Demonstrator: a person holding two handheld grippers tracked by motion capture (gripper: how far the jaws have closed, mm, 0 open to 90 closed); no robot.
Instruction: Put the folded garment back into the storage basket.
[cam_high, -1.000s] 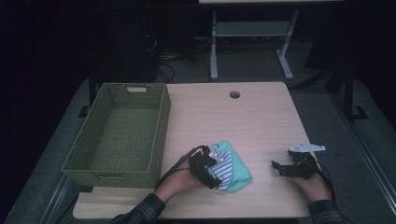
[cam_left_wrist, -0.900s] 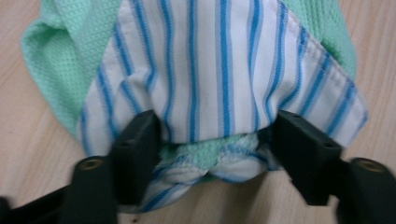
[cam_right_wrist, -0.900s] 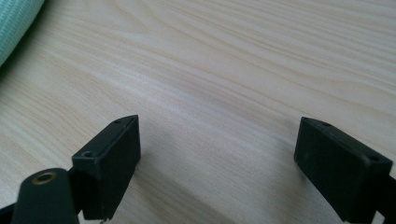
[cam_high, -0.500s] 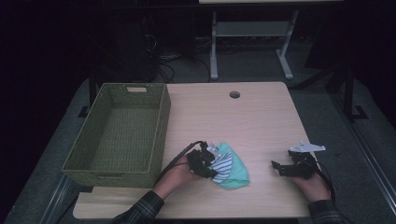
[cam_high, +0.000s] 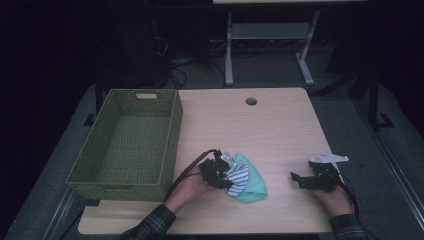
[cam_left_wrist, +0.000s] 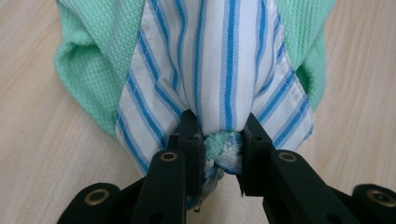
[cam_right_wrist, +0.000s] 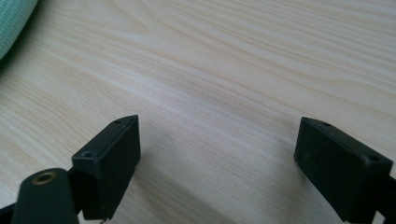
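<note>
Bundle of cloth: a mint-green knitted piece wrapped with a white piece striped in blue, lying on the near part of the surface, just right of the basket's near corner and well apart from the right claw. In the left claw view the striped cloth is seen draped over the green cloth, with a gathered fold of both drawn between the jaws.

Left claw: held in the person's left hand, pinching the near-left edge of the bundle. Its jaws are pressed against the fold from both sides, and a tuft of green and white fabric is seen bunched in the gap. A black cable is seen looping from it back toward the forearm, which is covered by a plaid sleeve.

Right claw: held in the right hand near the right front of the surface, its jaws spread wide with nothing between them. A grey three-cornered plate is carried on top. In the right claw view, bare pale wood grain is seen between the jaws, and an edge of green cloth is seen at the upper left corner.

Basket: green woven, rectangular, placed at the left of the surface, its interior bare.

Cable hole: round, set in the far part of the surface.
</note>
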